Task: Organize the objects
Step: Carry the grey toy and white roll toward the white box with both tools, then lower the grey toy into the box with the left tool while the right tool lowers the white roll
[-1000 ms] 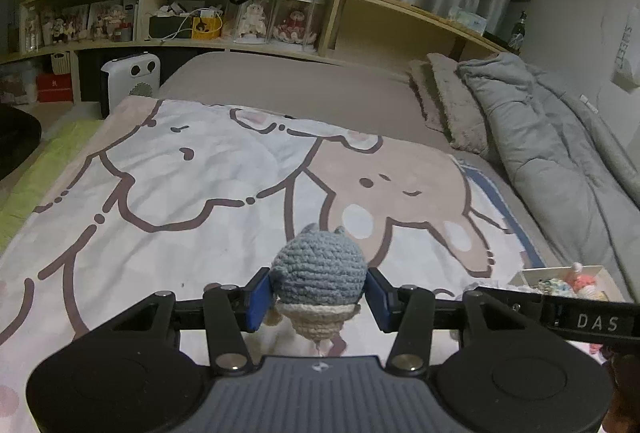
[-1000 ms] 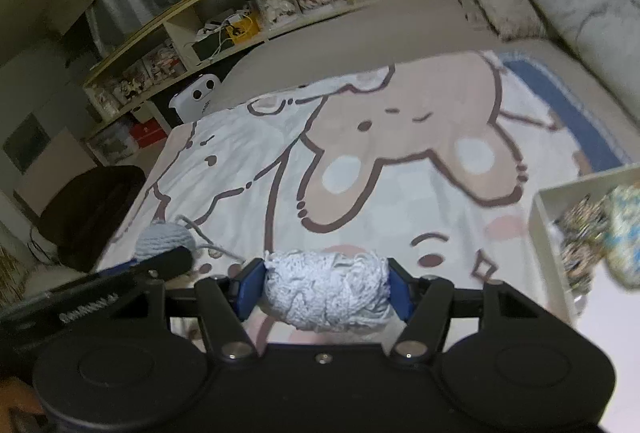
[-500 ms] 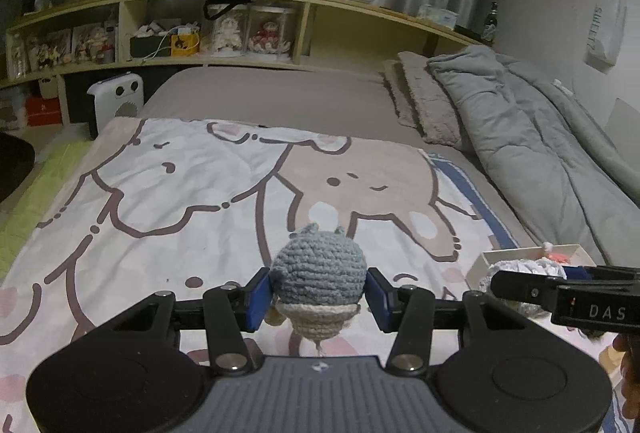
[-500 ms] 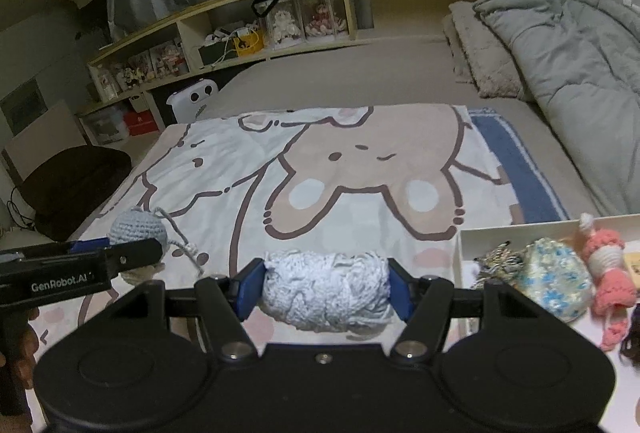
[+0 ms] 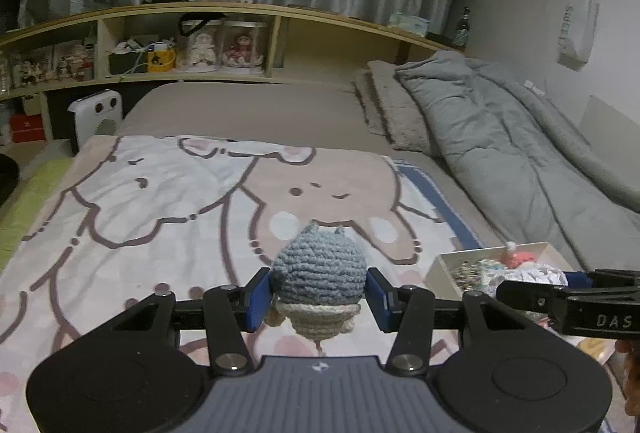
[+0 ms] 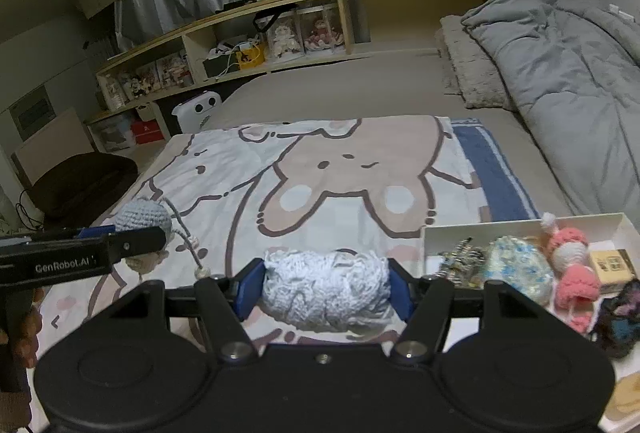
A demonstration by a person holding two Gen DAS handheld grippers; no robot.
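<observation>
Blue pads (image 5: 256, 298) of the left gripper (image 5: 318, 297) clench a crocheted blue-grey toy (image 5: 319, 269) from either side. The toy sits upright between them, its two small ears pointing up and away from the camera, its cream base (image 5: 320, 319) hanging below the pads with a short cord dangling under it. In the right wrist view the same toy (image 6: 142, 219) shows at far left, held above the blanket, with a grey cord and a pale bead trailing down to its right.

The right gripper (image 6: 326, 291) grasps a pale blue knitted bundle (image 6: 326, 289), squeezed between its blue pads (image 6: 400, 293). The bundle's long axis runs crosswise, from one pad to the other, and it bulges out above and below them.

Just to the right of the bundle lies a white tray (image 6: 480, 227) on the bed. Inside it are a metallic beaded piece (image 6: 460, 259), a speckled blue-and-yellow pouch (image 6: 518, 267), a pink and white crocheted doll (image 6: 570, 261) lying with its head toward the far wall of the tray, a small tan box (image 6: 610, 267), and a dark knitted item (image 6: 618, 321) at the near edge.

Under both grippers spreads a cartoon-animal blanket (image 5: 160, 201). Beyond it are a grey duvet (image 5: 512, 145) and a wooden shelf (image 5: 240, 9).
</observation>
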